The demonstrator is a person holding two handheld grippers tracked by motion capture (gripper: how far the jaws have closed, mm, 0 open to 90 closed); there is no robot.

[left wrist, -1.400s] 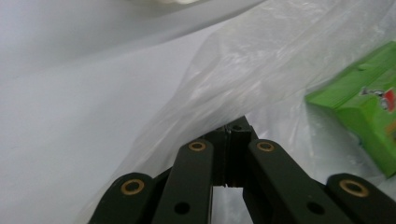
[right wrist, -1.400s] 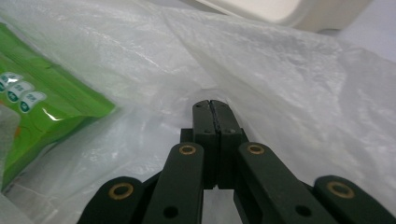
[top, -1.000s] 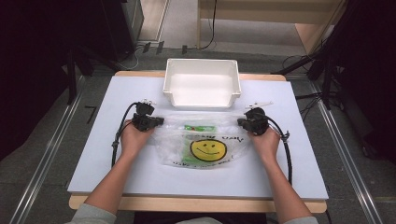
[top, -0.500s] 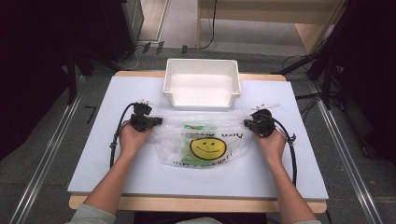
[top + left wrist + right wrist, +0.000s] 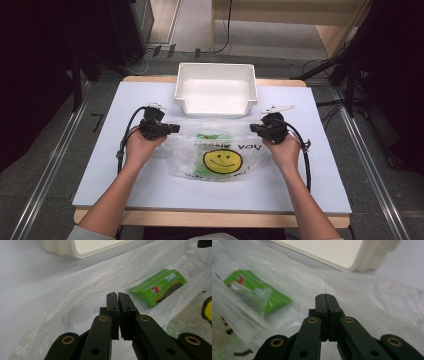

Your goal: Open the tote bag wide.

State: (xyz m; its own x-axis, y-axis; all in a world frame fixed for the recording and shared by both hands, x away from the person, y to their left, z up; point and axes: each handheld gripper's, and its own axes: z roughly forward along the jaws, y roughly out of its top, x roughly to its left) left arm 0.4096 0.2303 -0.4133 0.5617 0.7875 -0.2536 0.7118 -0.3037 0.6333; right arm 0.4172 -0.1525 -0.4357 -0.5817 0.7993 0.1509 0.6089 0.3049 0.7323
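White table on wooden base; dark, possibly cluttered room.

We've got a white bin sitting open-side up at the far middle of the table, empty as far as we can see, its near wall just beyond the work area. Table top is white with a bare wooden edge along the near and far sides. On the grey floor beyond: black cables and a wooden bench or shelf frame. Metal rails run along the floor at both sides of the table. Dark stands left and right.
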